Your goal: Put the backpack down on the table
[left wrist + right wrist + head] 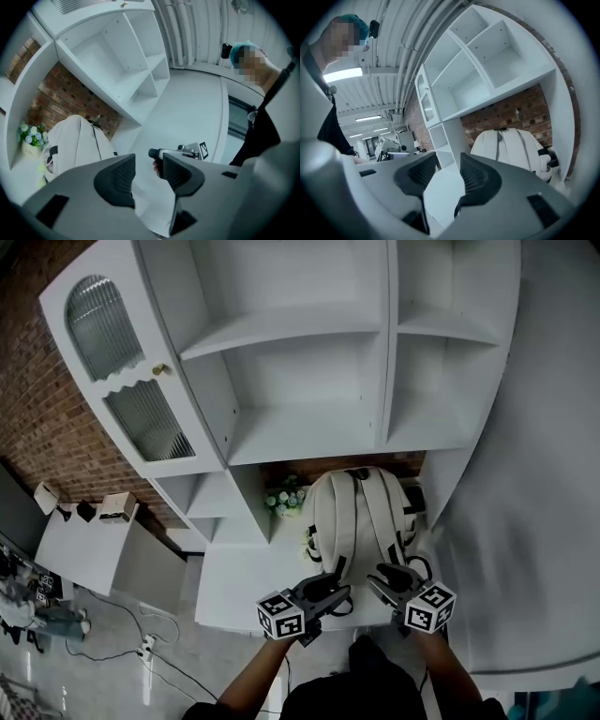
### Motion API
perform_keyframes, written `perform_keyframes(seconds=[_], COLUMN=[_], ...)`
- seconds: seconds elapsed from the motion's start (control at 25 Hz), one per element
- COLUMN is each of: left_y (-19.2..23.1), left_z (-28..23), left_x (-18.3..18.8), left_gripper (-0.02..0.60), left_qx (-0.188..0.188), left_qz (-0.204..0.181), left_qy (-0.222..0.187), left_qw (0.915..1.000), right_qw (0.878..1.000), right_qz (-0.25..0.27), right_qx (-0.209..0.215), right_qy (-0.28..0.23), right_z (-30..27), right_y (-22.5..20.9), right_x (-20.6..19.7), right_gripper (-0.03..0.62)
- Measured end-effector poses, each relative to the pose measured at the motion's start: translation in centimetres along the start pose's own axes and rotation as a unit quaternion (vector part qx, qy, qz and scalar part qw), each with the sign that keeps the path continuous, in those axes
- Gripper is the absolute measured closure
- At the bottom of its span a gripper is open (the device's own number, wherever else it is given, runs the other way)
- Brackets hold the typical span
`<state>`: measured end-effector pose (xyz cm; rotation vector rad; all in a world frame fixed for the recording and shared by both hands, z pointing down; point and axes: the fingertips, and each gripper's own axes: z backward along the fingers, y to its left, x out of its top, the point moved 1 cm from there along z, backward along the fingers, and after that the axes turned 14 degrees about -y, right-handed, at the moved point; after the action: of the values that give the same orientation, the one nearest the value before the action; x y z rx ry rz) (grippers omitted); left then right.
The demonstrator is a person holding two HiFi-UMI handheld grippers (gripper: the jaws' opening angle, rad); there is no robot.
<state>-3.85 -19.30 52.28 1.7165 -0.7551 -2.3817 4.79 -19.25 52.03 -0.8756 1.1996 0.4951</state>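
A white backpack (pixel 361 512) stands upright on the white table (pixel 244 582), its straps toward me and its back to the brick wall. It also shows in the left gripper view as the backpack (pixel 75 140) at the left, and in the right gripper view as the backpack (pixel 511 145) at the right. My left gripper (pixel 333 589) hovers just in front of its base, open and empty. My right gripper (pixel 384 577) hangs beside it, also open with nothing between the pads. Neither touches the bag. The left gripper (pixel 146 169) and right gripper (pixel 443 171) point roughly level.
A white shelf unit (pixel 309 343) rises over the table, with a glass-door cabinet (pixel 127 381) at its left. A small pot of flowers (pixel 286 498) sits left of the backpack, a dark object (pixel 415 498) at its right. A lower table (pixel 84 545) with boxes stands far left.
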Motion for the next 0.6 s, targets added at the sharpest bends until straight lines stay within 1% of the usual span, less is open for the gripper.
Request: perform_keyframes(seconds=[0.08, 0.16, 0.24, 0.28, 0.36, 0.4, 0.52, 0.6], left_y=[-2.8, -4.9, -6.7, -7.6, -9.3, -10.2, -12.9, -14.3], left_z=[0.6, 1.5, 2.4, 2.8, 3.7, 4.1, 5.1, 5.3], left_x=[-0.5, -0.9, -1.3, -1.6, -2.3, -2.8, -3.7, -3.8], left_gripper=[0.39, 0.418, 0.481, 0.55, 0.559, 0.561, 0.561, 0.561], left_qx=[-0.018, -0.018, -0.019, -0.023, -0.023, -0.02, -0.017, -0.003], left_qz=[0.001, -0.007, -0.01, -0.003, 0.015, 0.02, 0.02, 0.022], left_qy=[-0.002, -0.006, -0.007, -0.007, -0.012, -0.017, -0.03, -0.04], left_qw=[0.9998, 0.9998, 0.9997, 0.9997, 0.9996, 0.9994, 0.9992, 0.9989], right_qw=[1.0, 0.999, 0.998, 0.998, 0.996, 0.996, 0.993, 0.993], right_qz=[-0.002, -0.014, -0.008, 0.004, 0.034, 0.047, 0.073, 0.081], right_qx=[-0.014, -0.029, -0.044, -0.051, -0.064, -0.07, -0.088, -0.078], right_qy=[-0.011, -0.03, -0.045, -0.048, -0.043, -0.039, -0.032, -0.037], right_z=[1.4, 2.8, 4.0, 4.6, 5.6, 6.2, 7.8, 8.7], right_y=[1.6, 3.2, 4.8, 5.7, 7.7, 8.8, 11.6, 13.2], right_x=[0.1, 0.5, 0.8, 0.9, 0.7, 0.5, 0.5, 1.1], right_gripper=[0.44, 0.465, 0.502, 0.522, 0.553, 0.556, 0.557, 0.557])
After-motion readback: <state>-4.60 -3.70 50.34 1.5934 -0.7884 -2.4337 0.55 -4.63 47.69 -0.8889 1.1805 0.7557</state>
